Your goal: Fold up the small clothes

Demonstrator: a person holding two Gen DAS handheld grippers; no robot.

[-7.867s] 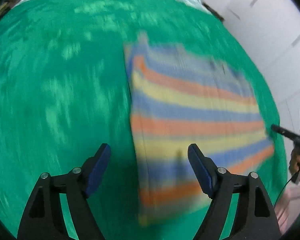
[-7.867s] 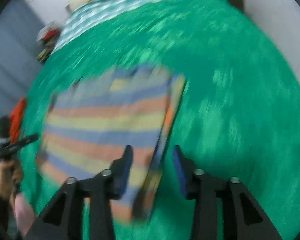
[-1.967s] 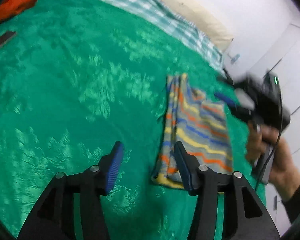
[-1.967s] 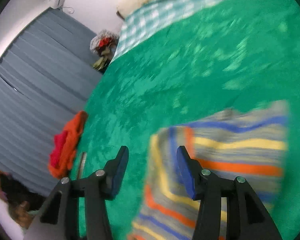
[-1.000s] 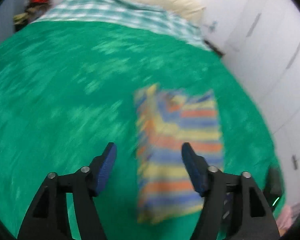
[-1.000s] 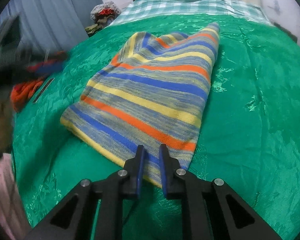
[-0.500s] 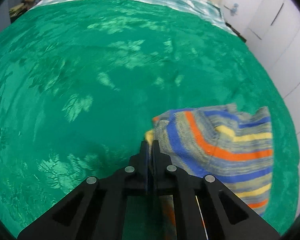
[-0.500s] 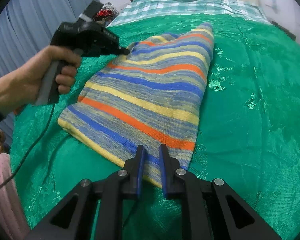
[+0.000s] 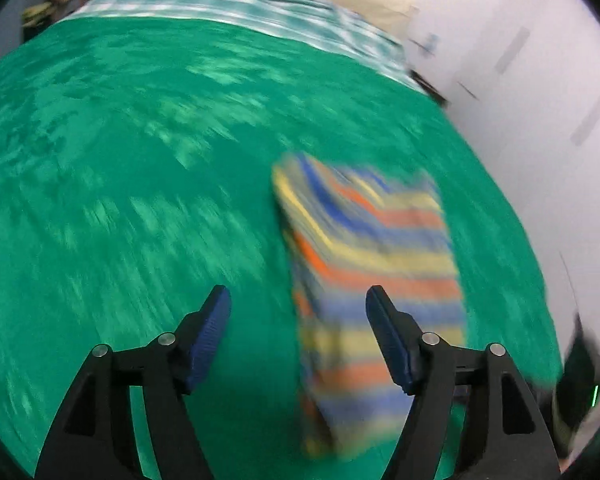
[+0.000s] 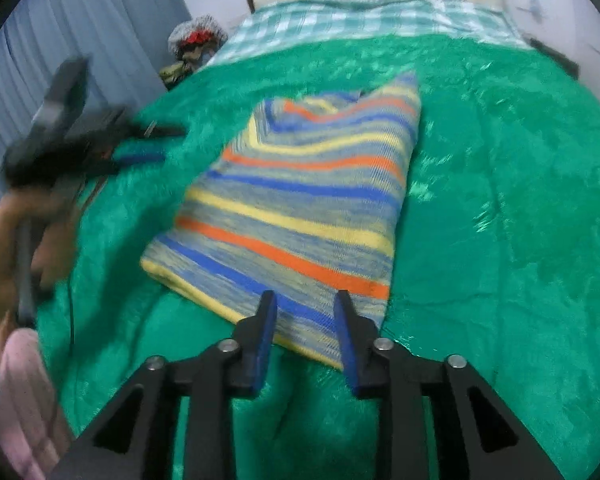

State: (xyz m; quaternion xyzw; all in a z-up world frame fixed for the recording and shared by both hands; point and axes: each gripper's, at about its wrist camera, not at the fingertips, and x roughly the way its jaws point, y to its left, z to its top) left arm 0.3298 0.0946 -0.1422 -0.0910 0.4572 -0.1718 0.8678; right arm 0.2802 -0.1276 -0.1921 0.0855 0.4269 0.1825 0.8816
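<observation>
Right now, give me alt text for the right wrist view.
A folded striped knit garment lies on a green bedspread, its near edge between the right gripper's opening jaws, untouched. At left, a hand holds the blurred left gripper.

Both grippers angled down, fingers parting, nothing gripped.

Left gripper [image 9: 298, 300]: blue-padded fingers [image 9: 210, 336] spread wide and opening, gap between them free; view smeared by motion. From the right wrist view it appears blurred at the left edge, held in a hand [image 10: 8, 248] by its grip, with a pink sleeve [image 10: 22, 392] below. Right gripper [image 10: 306, 300]: fingers [image 10: 346, 336] partway apart and opening, pads clear of contact, tips level with each other.
</observation>
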